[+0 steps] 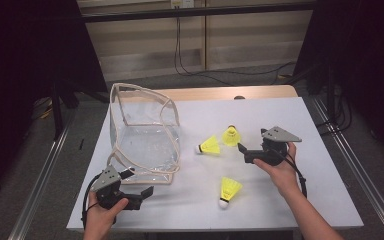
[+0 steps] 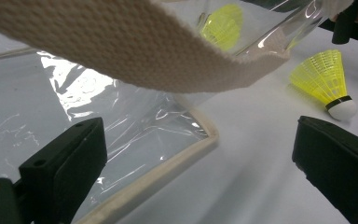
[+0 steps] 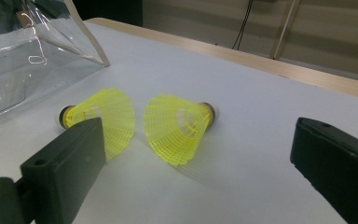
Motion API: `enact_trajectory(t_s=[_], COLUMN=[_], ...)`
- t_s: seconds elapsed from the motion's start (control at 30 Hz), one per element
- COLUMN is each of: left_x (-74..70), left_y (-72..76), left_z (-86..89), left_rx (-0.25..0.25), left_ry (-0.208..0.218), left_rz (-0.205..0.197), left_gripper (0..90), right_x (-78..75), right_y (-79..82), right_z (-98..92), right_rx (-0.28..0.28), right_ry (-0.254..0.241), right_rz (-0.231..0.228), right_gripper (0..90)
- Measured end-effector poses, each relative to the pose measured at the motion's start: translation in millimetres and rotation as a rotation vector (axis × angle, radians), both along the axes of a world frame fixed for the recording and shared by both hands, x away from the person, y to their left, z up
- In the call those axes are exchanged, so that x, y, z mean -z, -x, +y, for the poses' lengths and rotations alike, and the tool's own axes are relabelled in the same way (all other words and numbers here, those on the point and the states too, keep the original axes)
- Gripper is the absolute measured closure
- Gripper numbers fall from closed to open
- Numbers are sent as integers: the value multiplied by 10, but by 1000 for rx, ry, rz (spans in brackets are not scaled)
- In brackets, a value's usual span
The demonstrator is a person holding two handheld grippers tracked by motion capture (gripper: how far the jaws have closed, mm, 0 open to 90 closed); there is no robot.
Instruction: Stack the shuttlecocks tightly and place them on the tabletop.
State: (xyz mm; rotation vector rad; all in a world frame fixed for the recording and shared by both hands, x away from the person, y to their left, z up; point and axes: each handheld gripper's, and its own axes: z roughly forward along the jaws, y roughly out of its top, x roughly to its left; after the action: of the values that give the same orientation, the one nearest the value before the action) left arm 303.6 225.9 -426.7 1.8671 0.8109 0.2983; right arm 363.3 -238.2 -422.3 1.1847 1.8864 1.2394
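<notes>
Since the three yellow shuttlecocks are feather-light with thin, springy skirts, they probably crush easily; the firm cork tip looks the safer hold. Taking the clear bag (image 1: 145, 142) as landmark, two shuttlecocks (image 1: 211, 145) (image 1: 231, 135) lie just right of it, the third (image 1: 228, 190) nearer the person. Both the left gripper (image 1: 140, 196), by the bag's near corner, and the right gripper (image 1: 244, 151) stand released, grasping nothing. The left gripper view reveals the bag's woven strap (image 2: 135, 46) overhead; the high view shows the whole layout.

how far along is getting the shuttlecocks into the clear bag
Nothing is done: all three yellow shuttlecocks lie on the table, outside the clear bag. The right tongs are open, facing two; the left tongs are open by the bag. All three remain.
</notes>
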Motion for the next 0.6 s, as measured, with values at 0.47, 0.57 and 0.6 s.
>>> enact_trajectory(t_s=[0.47,0.57,0.6], left_x=[-4,-4,-5], left_y=[3,4,6], left_z=[-3,-5,-3], left_rx=[3,4,4], left_ry=[-5,-3,-4], left_rz=[0,-2,-1], left_gripper=[31,32,32], right_x=[-14,-9,-4], right_y=[-187,-221,-232], right_z=[71,92,100], right_rx=[18,22,20], right_ry=[18,29,37], right_rz=[31,41,46], right_gripper=[189,241,257])
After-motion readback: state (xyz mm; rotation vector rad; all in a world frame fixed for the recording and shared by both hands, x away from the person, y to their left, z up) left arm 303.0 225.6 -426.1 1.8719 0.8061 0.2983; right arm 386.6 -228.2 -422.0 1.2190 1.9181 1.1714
